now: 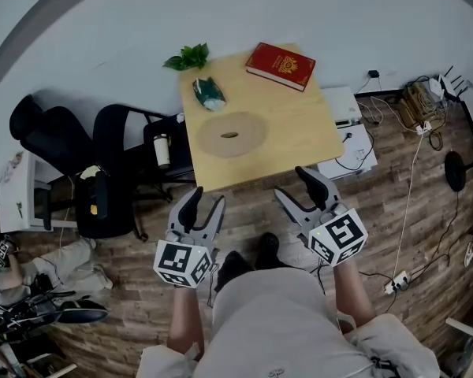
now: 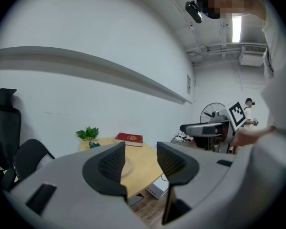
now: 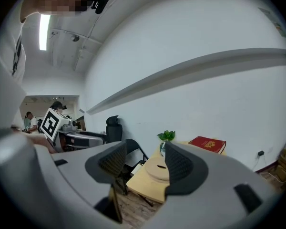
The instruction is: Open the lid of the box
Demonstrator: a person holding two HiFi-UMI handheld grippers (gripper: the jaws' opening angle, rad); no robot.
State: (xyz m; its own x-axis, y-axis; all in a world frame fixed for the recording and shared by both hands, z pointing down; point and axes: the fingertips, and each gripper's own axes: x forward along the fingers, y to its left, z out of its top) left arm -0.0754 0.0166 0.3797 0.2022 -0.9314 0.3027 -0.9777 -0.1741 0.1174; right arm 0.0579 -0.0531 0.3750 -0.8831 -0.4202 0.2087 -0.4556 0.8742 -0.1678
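Wood-plank floor (image 1: 134, 290) fills the lower half of the head view. Light wooden worktop (image 1: 299, 124) sits upper centre against a white wall.

I see the red box (image 1: 281, 65) lying flat at the worktop's upper right corner. It looks closed, nothing touching it. Round wooden disc (image 1: 230, 135) is mid-worktop, with a green packet (image 1: 210, 93) above it and a small leafy plant (image 1: 188, 57) at the upper left corner. Black office chairs (image 1: 114, 144) stand left of the worktop. Cables (image 1: 411, 195) trail over the floor at right.

Left hand-held gripper (image 1: 206, 203) is lower centre-left, just below the worktop's near edge. Jaws spread, nothing between them. In the left gripper view the pads (image 2: 112, 162) stand apart, with only the worktop showing beyond the gap.

Right hand-held gripper (image 1: 301, 189) is lower centre-right, at the worktop's near edge. Jaws spread wide, also empty. In the right gripper view the disc shows in the distance between its pads (image 3: 181, 163).

Both point toward the worktop and are well apart from the red box.
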